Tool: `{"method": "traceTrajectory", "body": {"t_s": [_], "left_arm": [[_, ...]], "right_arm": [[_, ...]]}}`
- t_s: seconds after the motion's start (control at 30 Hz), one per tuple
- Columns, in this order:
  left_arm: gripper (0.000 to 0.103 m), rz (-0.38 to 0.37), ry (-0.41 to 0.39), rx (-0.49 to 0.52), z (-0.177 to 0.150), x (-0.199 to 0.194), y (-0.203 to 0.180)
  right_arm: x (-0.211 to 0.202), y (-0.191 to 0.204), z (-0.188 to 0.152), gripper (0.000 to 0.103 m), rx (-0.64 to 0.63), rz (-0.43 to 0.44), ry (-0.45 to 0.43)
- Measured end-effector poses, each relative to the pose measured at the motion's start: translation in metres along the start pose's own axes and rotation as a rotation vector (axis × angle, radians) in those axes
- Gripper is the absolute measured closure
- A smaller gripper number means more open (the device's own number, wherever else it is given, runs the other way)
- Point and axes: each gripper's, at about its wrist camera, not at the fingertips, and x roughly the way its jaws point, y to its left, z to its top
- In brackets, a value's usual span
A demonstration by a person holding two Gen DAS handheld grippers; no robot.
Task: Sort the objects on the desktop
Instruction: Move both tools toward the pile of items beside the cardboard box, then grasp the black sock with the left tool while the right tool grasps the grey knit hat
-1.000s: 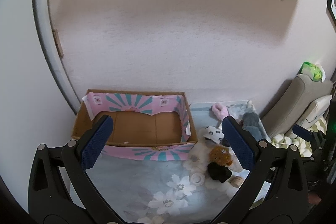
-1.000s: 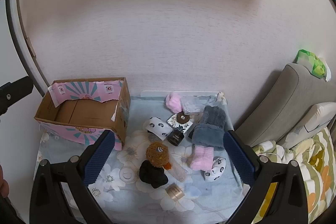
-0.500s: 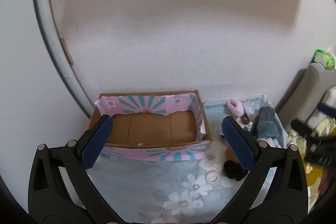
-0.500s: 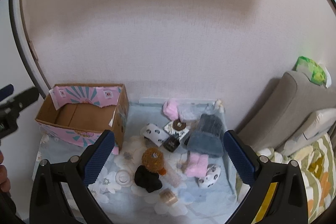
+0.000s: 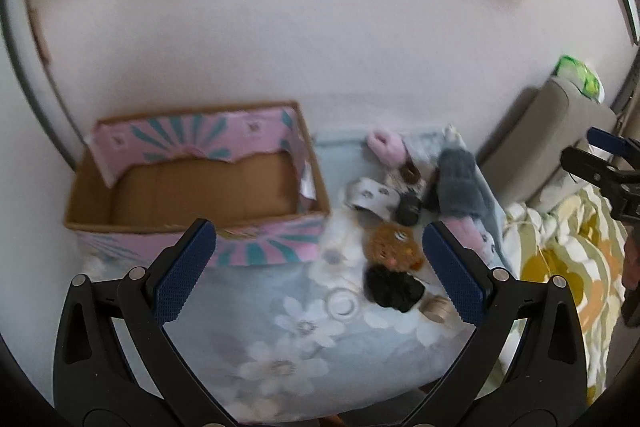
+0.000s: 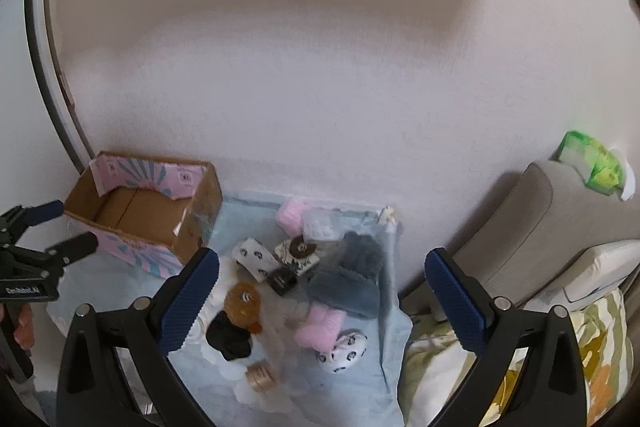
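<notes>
- Right gripper [image 6: 322, 289] spread wide, empty, above floral cloth [image 6: 352, 395].
- Cardboard box [image 6: 148, 211] far left, against wall.
- Left gripper [image 6: 60, 229] beside box, fingers apart.
- Brown plush [image 6: 242, 303] touching black fabric lump [image 6: 228, 335].

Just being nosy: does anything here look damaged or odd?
Yes. The cardboard box has a pink paper lining with a torn, jagged lower edge, and one strip hangs loose at its right inner corner. Nothing looks spilled.
</notes>
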Motion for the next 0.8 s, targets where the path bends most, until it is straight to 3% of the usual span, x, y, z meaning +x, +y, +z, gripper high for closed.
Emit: {"method": "traceTrajectory", "body": {"t_s": [0.27, 0.6, 0.8], "left_arm": [[0.004, -0.034, 0.065, 0.018, -0.049, 0.053, -0.034], [0.005, -0.051, 0.077, 0.059, -0.091, 0.111, -0.071], [0.022, -0.064, 0.114, 0.074, -0.103, 0.141, -0.086]], "right_arm": [[0.062, -0.03, -0.031, 0.0, -0.027, 0.077, 0.117], [0.141, -0.046, -0.056, 0.004, -0.081, 0.136, 0.211], [0.179, -0.049, -0.064, 0.008, -0.115, 0.159, 0.24]]}}
